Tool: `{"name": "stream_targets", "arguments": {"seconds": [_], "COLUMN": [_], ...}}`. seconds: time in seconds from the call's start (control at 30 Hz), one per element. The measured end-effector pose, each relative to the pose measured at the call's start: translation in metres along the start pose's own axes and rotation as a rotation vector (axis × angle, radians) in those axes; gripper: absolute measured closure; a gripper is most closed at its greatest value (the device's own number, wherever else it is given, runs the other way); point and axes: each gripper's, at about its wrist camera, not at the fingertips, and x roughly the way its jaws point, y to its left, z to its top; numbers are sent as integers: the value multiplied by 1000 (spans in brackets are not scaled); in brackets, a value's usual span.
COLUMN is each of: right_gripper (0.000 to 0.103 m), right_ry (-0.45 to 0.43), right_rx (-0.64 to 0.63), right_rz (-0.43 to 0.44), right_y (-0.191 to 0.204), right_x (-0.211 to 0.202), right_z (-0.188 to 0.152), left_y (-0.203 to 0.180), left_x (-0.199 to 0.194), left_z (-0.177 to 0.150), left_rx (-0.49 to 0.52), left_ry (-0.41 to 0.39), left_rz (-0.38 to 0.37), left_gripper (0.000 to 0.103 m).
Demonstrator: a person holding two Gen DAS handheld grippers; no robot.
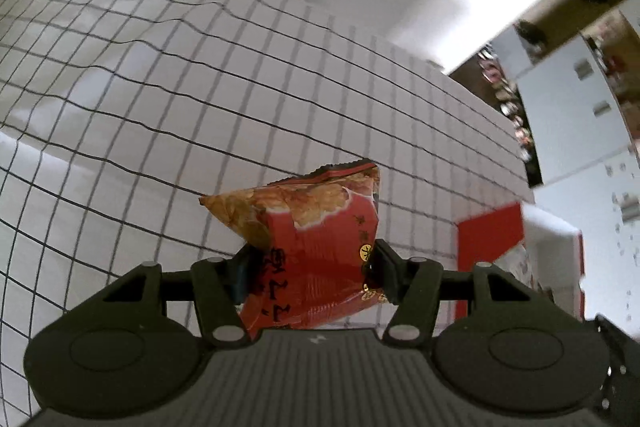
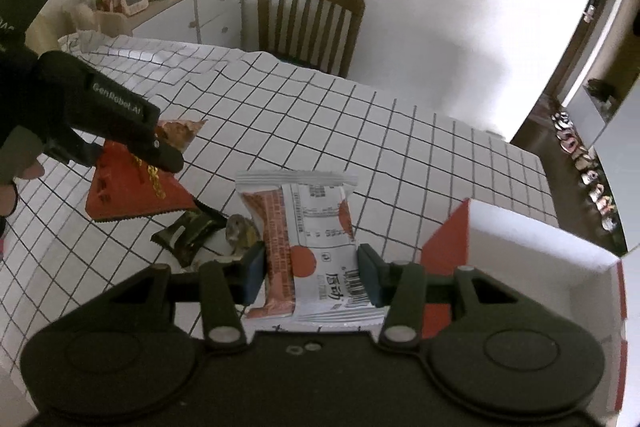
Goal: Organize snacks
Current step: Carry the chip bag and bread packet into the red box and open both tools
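My left gripper is shut on a red snack packet with fried pieces printed on it, held above the checked tablecloth. The same packet and the left gripper show at the left of the right wrist view. My right gripper is shut on a white and orange snack packet with a barcode, lifted over the table. A red and white box stands open at the right; it also shows in the left wrist view.
A dark green wrapper and a small brownish snack lie on the tablecloth below the grippers. A wooden chair stands at the far edge. A cluttered cabinet is at the back left.
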Motion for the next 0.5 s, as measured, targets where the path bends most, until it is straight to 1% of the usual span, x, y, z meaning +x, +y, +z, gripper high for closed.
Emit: {"name": "stream_targets", "arguments": {"seconds": [0.2, 0.5], "right_gripper": [56, 56], "right_ry": [-6, -30], "right_rx": [42, 88], "right_rz": [-12, -29], "right_y": [-4, -17], "right_x": [-29, -64], "right_z": [-13, -32], "left_y": [-26, -68], "left_x": [-16, -36], "left_z": [-20, -53], "left_rx": [90, 201], "left_ry": [18, 31], "left_rz": [-39, -70], "left_gripper": [44, 44]}}
